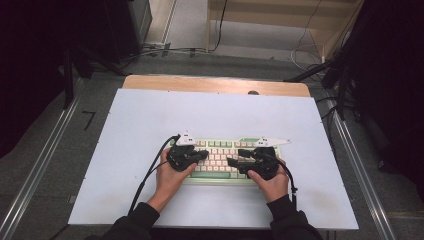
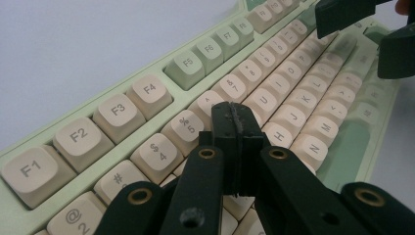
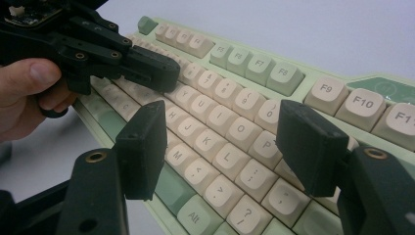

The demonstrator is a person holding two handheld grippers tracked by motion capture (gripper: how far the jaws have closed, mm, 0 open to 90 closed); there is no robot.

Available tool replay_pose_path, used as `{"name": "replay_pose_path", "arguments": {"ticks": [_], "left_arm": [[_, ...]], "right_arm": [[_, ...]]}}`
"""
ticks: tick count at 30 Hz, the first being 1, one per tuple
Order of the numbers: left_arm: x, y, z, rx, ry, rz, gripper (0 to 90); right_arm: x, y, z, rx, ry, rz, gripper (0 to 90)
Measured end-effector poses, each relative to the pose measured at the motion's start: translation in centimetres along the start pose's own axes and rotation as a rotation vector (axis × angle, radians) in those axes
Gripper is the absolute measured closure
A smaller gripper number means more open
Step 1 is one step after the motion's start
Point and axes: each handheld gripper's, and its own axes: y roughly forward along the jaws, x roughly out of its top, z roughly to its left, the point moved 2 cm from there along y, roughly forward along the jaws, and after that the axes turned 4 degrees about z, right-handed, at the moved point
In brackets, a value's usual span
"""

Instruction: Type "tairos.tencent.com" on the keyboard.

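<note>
My left gripper (image 2: 234,128) is pinched shut on nothing, tip hovering over the keyboard (image 1: 222,176) mid-table, around the 6/T keys. Right gripper (image 3: 220,142) hangs spread above the O/P side. Looks like key-poking; next I'd need to drop straight onto one key.

High view looks down; claw cameras closely share the keyboard (image 1: 220,159).
</note>
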Motion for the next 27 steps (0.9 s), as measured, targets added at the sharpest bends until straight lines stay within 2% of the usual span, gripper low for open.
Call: {"name": "replay_pose_path", "arguments": {"ticks": [3,7,10,13,18,23,27], "left_arm": [[0.4,-1.0,-0.1,-0.044,-0.015,-0.067,88.1],[0.9,-2.9,0.3,-0.093,-0.057,-0.166,65.5],[0.8,-4.1,0.8,-0.078,-0.083,-0.202,51.5],[0.2,-5.0,1.4,-0.053,-0.102,-0.221,44.7],[-1.0,-6.0,2.2,-0.012,-0.129,-0.23,44.2],[-2.2,-6.6,2.5,-0.004,-0.166,-0.238,44.2],[-2.8,-7.1,2.7,0.01,-0.173,-0.249,44.2]], "right_arm": [[0.0,-0.1,0.0,0.0,-0.001,-0.002,34.0],[0.1,-0.2,-0.1,-0.001,0.005,-0.008,34.0],[0.1,-0.3,-0.1,0.0,0.0,-0.008,34.1],[0.1,-0.3,-0.1,0.0,0.002,-0.007,34.1],[0.1,-0.3,-0.1,-0.001,0.003,-0.012,34.5],[0.1,-0.6,-0.1,-0.002,0.002,-0.018,36.7],[0.2,-0.8,-0.1,0.007,-0.007,-0.021,43.9]]}}
